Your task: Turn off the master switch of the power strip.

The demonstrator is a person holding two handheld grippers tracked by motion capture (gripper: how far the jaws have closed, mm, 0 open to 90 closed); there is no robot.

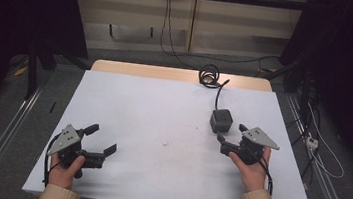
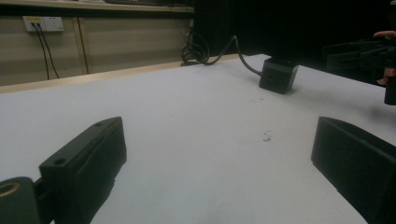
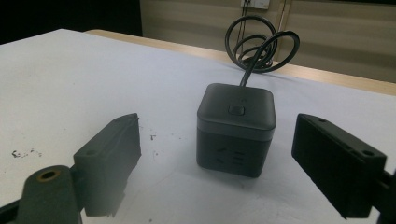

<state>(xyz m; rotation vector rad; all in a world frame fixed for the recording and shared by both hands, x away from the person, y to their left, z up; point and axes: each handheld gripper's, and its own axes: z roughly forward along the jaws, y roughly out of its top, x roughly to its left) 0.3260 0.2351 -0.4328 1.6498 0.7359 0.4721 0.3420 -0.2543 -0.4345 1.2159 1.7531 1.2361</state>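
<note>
High view had the cube (image 1: 221,120), a dark power cube with a button on top and sockets on its side, standing upright on the white table (image 1: 151,127), right of the middle and toward the far half. Its cord (image 1: 218,91) ran from the far side to a coil (image 1: 209,76) at the table's far edge.

Right gripper (image 1: 229,136) sat just beside the cube on the near right, its jaws spread wide and aimed at it. Right gripper view showed the cube ahead of the jaw tips, roughly centred, with neither pad touching it. So, as I judged it, the reach was nearly done; the closing, the grip and whatever handling followed were all left.

Left gripper (image 1: 101,144) rested well apart on the near left, jaws wide with nothing between them, taking no part.

Little stood in the way. A few small dark specks (image 1: 165,143) marked the tabletop near the middle. The cord seemed the main concern: tethered at the coil, it could tug the cube back or tip it when lifted. A wall outlet (image 2: 44,23) showed beyond the table.
</note>
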